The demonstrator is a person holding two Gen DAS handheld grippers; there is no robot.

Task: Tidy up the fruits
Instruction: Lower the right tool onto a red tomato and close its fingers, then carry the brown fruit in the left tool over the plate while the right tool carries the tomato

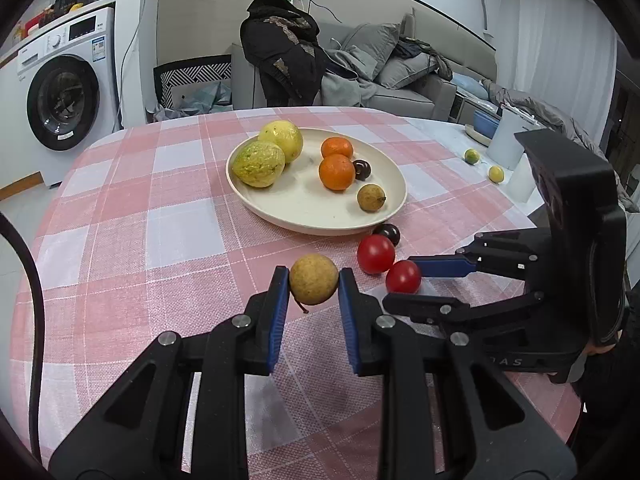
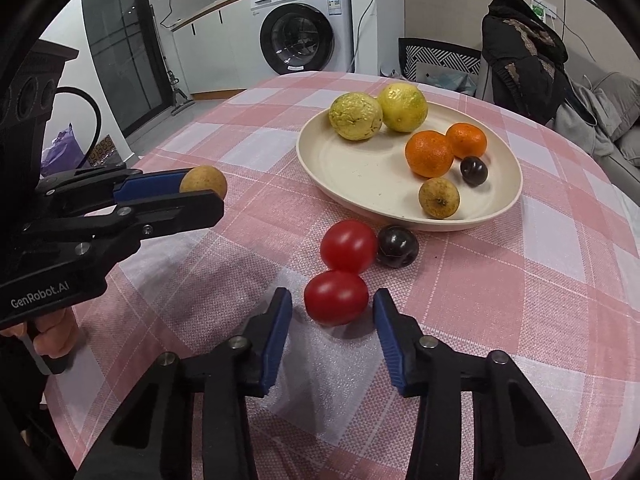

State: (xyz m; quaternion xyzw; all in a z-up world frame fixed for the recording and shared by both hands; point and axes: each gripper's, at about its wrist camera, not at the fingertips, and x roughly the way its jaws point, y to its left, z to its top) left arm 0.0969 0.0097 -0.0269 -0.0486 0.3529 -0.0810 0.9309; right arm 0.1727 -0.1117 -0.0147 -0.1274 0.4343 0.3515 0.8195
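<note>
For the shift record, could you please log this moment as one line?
left gripper: shut on tan fruit | right gripper: open around nearer tomato | plate: six fruits

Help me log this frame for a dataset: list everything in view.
plate: 1, cream, mid-table
large fruits: 2, yellow-green, on plate
oranges: 2, orange, on plate
plums: 2, dark; one on plate, one on the cloth beside it
round fruits: 2, tan; one on plate, one gripped
tomatoes: 2, red, on the cloth
small fruits: 2, yellow-green, far table edge
tablecloth: 1, pink-white check
washing machine: 1, white, background
left gripper: black-blue, shut on tan fruit
right gripper: black-blue, open around the nearer tomato
</note>
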